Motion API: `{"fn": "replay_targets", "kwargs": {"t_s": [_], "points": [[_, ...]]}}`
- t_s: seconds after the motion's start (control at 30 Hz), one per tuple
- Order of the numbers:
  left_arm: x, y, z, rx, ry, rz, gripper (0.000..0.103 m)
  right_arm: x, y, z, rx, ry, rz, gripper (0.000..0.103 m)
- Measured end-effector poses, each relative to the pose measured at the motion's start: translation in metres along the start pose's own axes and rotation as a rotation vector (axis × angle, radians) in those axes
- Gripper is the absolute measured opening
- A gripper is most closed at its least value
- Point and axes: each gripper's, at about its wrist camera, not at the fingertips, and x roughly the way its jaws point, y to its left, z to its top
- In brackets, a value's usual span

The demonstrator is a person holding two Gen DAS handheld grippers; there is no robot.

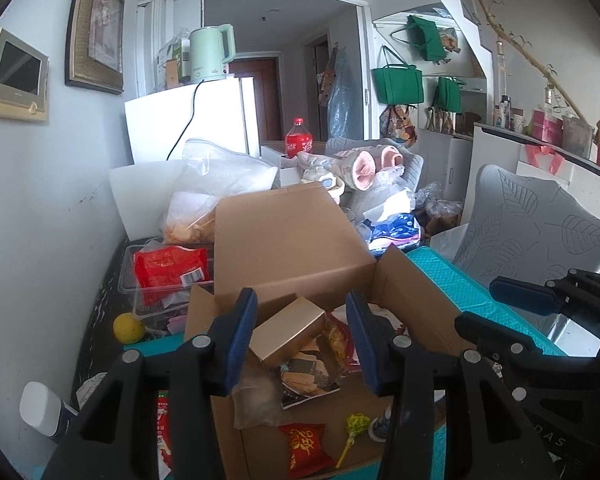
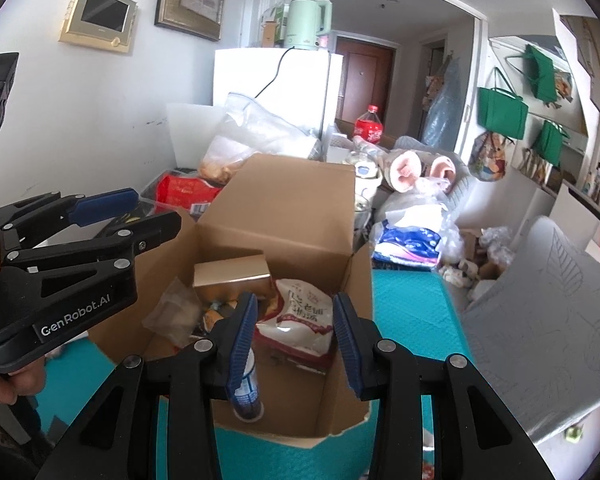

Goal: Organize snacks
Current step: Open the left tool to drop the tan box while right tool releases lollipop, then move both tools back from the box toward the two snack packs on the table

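Note:
An open cardboard box (image 1: 292, 240) (image 2: 296, 204) stands on a teal mat. Inside lie a gold box (image 1: 288, 330) (image 2: 232, 278), a white and red snack bag (image 2: 304, 320), a clear bag (image 1: 256, 400) and other packets. My left gripper (image 1: 302, 336) is open and empty above the box's near side. My right gripper (image 2: 294, 338) is open over the box; a small white bottle (image 2: 248, 392) sits by its left finger, and I cannot tell if it touches. A red packet (image 1: 306, 450) and a lollipop (image 1: 354, 432) lie on the near flap.
A clear tub with a red snack bag (image 1: 168, 272) and a yellow lemon (image 1: 128, 328) sit left of the box. A white bottle (image 1: 44, 410) lies at near left. A grey leaf-pattern chair (image 1: 540, 224) stands right. Clutter, a cola bottle (image 1: 299, 140) and a fridge are behind.

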Motion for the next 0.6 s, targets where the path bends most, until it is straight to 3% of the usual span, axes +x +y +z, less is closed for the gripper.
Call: {"fn": "replay_targets", "kwargs": {"t_s": [0.13, 0.23, 0.53, 0.6], "points": [[-0.003, -0.015, -0.001, 0.030, 0.001, -0.048, 0.046, -0.014, -0.013, -0.007, 0.036, 0.002, -0.032, 0.039], [-0.005, -0.024, -0.003, 0.036, 0.009, -0.091, 0.046, -0.024, -0.021, -0.014, 0.055, 0.002, -0.054, 0.045], [-0.010, -0.063, -0.013, 0.092, 0.026, -0.187, 0.046, -0.051, -0.045, -0.035, 0.125, 0.008, -0.142, 0.046], [-0.011, -0.071, -0.016, 0.101, 0.034, -0.211, 0.046, -0.057, -0.049, -0.041, 0.140, 0.013, -0.161, 0.050]]}}
